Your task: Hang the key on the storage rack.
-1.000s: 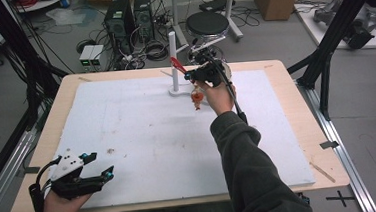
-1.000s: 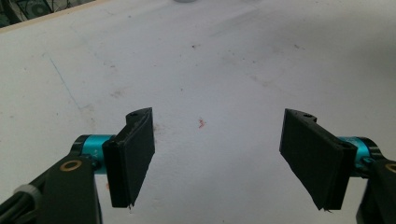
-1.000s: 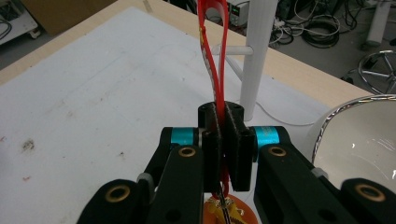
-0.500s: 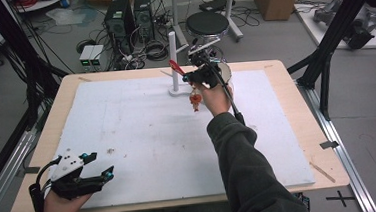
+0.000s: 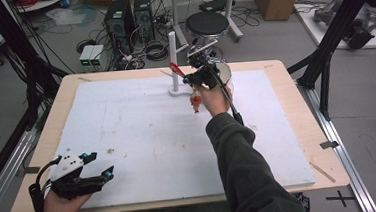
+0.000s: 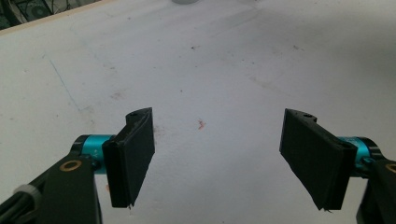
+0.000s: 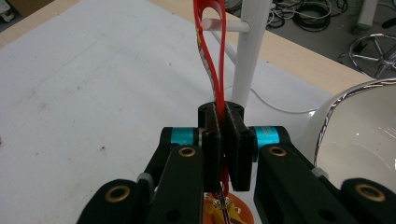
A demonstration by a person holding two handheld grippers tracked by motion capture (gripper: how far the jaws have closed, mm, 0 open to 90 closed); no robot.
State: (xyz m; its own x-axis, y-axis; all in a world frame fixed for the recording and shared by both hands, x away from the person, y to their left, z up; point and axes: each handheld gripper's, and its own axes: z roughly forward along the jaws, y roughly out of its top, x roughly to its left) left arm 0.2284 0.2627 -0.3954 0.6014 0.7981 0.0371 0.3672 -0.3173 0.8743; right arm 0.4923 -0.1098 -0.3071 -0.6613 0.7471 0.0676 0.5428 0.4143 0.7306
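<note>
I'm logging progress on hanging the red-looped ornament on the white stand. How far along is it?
Done: the right gripper is shut on the red loop, lifted to the white stand. In hand: the loop's top sits at the stand's peg; whether it is threaded, I cannot tell. Left: release. The left gripper idles open.

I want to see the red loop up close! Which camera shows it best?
The right gripper view: the red loop rises from the shut right gripper and hooks over the white stand's peg. The high view shows it as a small red bit by the stand. The left gripper view looks at bare table.
</note>
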